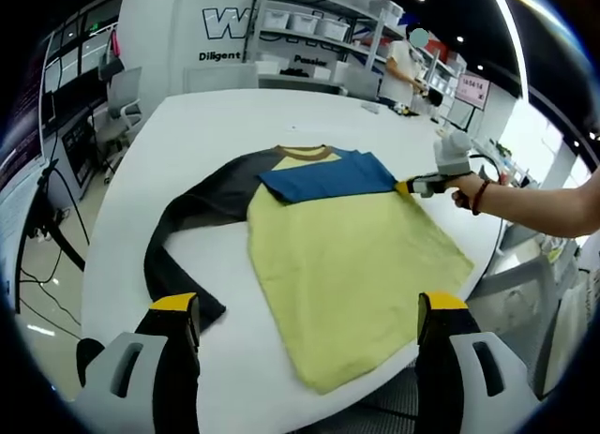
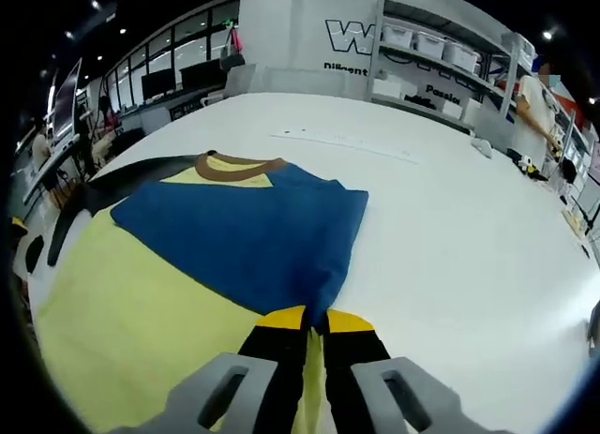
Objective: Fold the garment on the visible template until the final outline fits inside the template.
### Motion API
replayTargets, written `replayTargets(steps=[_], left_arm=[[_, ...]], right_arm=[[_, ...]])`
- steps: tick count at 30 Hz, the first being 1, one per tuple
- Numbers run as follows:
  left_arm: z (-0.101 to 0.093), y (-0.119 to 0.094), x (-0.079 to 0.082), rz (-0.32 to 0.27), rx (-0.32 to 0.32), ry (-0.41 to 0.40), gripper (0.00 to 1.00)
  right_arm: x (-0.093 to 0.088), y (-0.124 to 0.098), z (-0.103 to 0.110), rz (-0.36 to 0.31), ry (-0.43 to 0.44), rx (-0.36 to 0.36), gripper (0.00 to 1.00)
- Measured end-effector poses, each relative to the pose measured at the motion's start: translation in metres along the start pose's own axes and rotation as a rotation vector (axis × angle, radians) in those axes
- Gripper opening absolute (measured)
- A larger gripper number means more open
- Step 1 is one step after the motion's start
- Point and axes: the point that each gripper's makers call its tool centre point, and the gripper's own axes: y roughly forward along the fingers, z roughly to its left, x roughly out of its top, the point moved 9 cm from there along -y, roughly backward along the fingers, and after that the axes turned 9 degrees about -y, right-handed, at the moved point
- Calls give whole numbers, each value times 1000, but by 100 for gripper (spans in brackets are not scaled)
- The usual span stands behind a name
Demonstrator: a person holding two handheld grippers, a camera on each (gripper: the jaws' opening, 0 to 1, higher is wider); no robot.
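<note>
Yellow garment (image 1: 347, 265) lies mid-frame on the white tabletop (image 1: 216, 125); at left its dark sleeve (image 1: 187, 218) is unfolded, my left tongs (image 1: 305, 312) spread. Rightward, my right tongs (image 2: 316, 323) pinch the folded-over blue sleeve (image 2: 253, 232). Roughly half remains.

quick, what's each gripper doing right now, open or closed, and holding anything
Left gripper: open, holding nothing.
Right gripper: closed on the blue sleeve of the garment.

A person (image 1: 405, 70) is standing at upper right by shelves (image 1: 314, 26) holding bins (image 2: 429, 43); a chair (image 1: 117, 101) is sitting at upper left.
</note>
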Motion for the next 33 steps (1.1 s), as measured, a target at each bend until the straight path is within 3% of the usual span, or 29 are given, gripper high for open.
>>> replayTargets(steps=[18,33], left_arm=[[-3,4,0,16,-16,-6,93],[8,4,-1,14,28,-23,93]], right_arm=[[-10,-1,-45,40,-44,-47,0],[-14,1,-72,60,-33,-61,0]])
